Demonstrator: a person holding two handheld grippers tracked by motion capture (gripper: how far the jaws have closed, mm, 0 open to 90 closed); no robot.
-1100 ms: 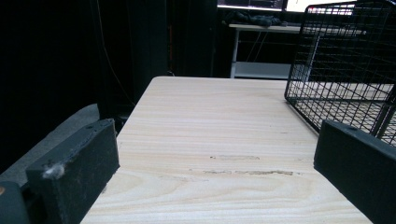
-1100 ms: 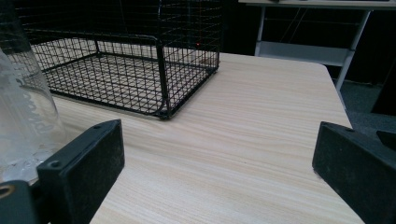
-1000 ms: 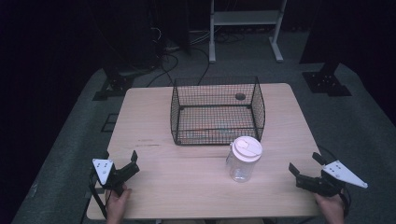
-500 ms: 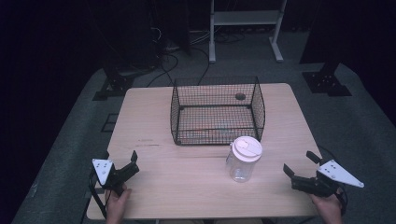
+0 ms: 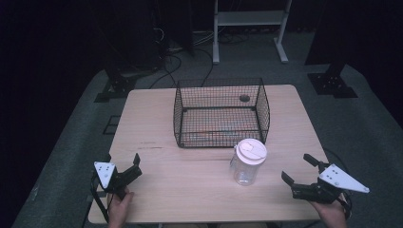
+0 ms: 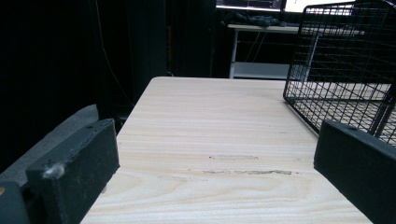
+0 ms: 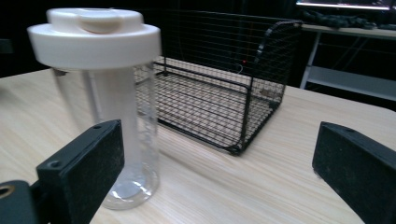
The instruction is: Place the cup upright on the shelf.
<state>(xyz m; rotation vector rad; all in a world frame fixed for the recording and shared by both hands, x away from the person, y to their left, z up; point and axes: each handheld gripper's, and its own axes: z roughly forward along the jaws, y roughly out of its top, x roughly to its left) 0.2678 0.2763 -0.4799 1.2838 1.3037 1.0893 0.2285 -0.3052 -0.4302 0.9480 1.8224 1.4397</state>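
Tabletop jar (image 5: 247,162) left of right gripper (image 5: 301,170)

You have a pale wood-grain bench (image 5: 157,118) carrying two things. A black wire basket (image 5: 221,114) stands toward its far side, and a clear jar with a white lid (image 5: 247,162) stands upright just in front of the basket's near right corner.

A clear plastic jar (image 5: 247,164) with a white lid (image 5: 252,151) stands upright on the light wood table (image 5: 157,123), near its front edge and right of centre. The lid is on and has a raised flap on top. Just behind the jar sits a black wire basket (image 5: 221,113), open-topped and rectangular, resting flat at the middle of the table
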